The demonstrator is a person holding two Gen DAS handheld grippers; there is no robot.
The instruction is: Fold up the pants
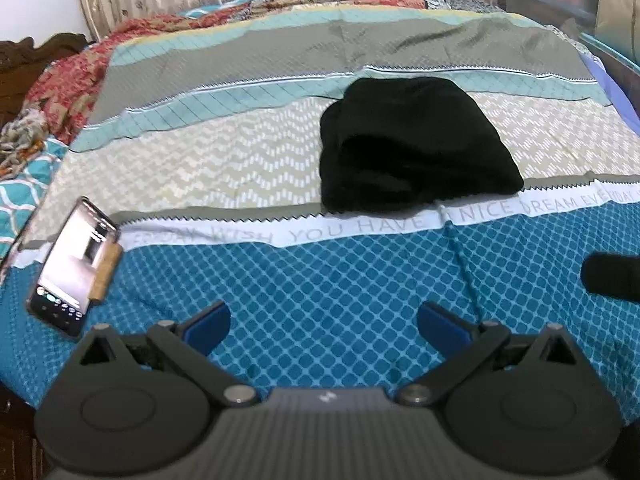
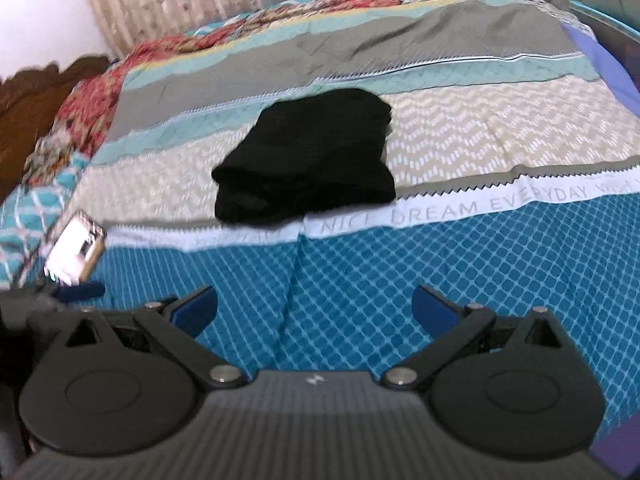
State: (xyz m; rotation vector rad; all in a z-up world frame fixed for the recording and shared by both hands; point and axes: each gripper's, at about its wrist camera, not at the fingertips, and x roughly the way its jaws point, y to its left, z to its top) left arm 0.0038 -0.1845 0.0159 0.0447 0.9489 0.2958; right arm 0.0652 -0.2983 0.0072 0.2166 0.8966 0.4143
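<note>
I've got the left gripper (image 1: pixel 324 326) and right gripper (image 2: pixel 316 306) both spread wide and empty over the blue bedspread (image 1: pixel 320 280), well short of the black pants (image 1: pixel 412 144), already a compact folded bundle mid-bed, so little looks left.

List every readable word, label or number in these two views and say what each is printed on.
"WISH YOU HAVE A NICE DREAM EVERYDAY" on the white printed band of the patterned bedsheet; its leftmost word is blurred.
"NICE DREAM EVERYDAY" on the same band in the right wrist view.
Smartphone with lit screen: text too small to read.
Folded black pants: no lettering visible.
</note>
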